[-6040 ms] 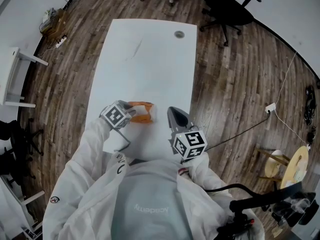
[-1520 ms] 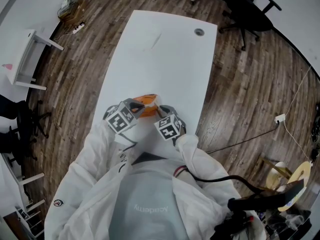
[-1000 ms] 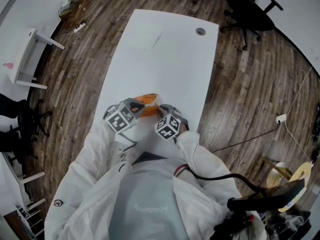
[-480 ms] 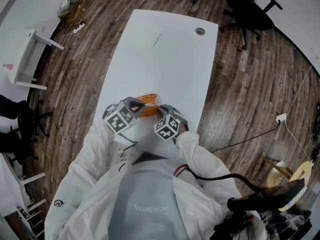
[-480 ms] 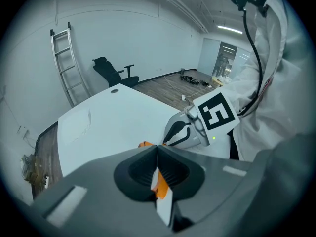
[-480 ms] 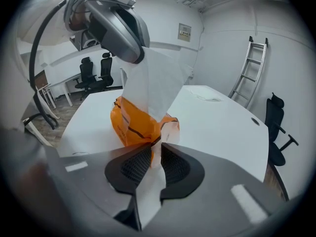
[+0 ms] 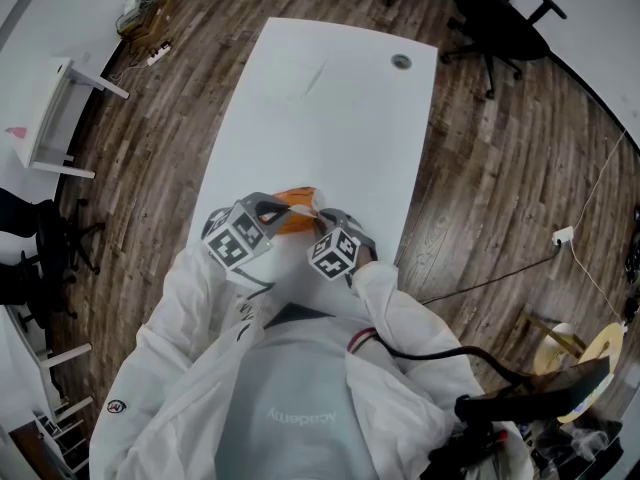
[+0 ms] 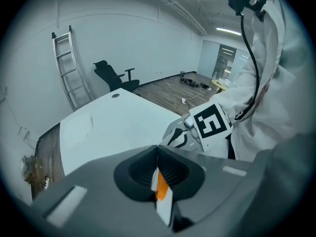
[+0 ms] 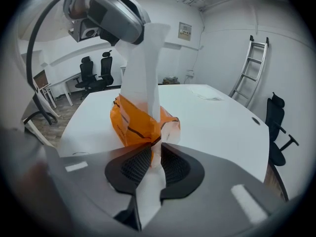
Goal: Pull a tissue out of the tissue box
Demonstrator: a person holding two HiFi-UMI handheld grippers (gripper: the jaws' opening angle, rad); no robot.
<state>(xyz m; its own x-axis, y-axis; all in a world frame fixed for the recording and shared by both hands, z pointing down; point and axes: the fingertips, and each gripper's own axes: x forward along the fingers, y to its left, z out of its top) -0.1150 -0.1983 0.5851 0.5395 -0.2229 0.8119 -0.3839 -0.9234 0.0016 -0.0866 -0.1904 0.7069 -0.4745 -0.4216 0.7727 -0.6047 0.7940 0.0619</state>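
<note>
An orange tissue pack (image 7: pixel 292 206) lies on the white table (image 7: pixel 330 118) near its front edge. My left gripper (image 7: pixel 268 211) is over the pack's left side, shut on a white tissue (image 9: pixel 143 68) that stretches up out of the pack (image 9: pixel 132 125). The left gripper view shows its jaws (image 8: pixel 158 174) shut, with a white and orange sliver between them. On the pack's near right end my right gripper (image 7: pixel 322 225) is shut, with orange wrapper and a white strip between its jaws (image 9: pixel 154 157).
A round grommet (image 7: pixel 401 62) sits at the table's far end. Black office chairs (image 7: pixel 500 13) stand beyond the table. A small white side table (image 7: pixel 55 118) is at the left. A cable (image 7: pixel 490 278) runs over the wooden floor at the right.
Six seconds ago my right gripper was off to the right of the pack; now it is at the pack. Over the last second both grippers have hardly moved.
</note>
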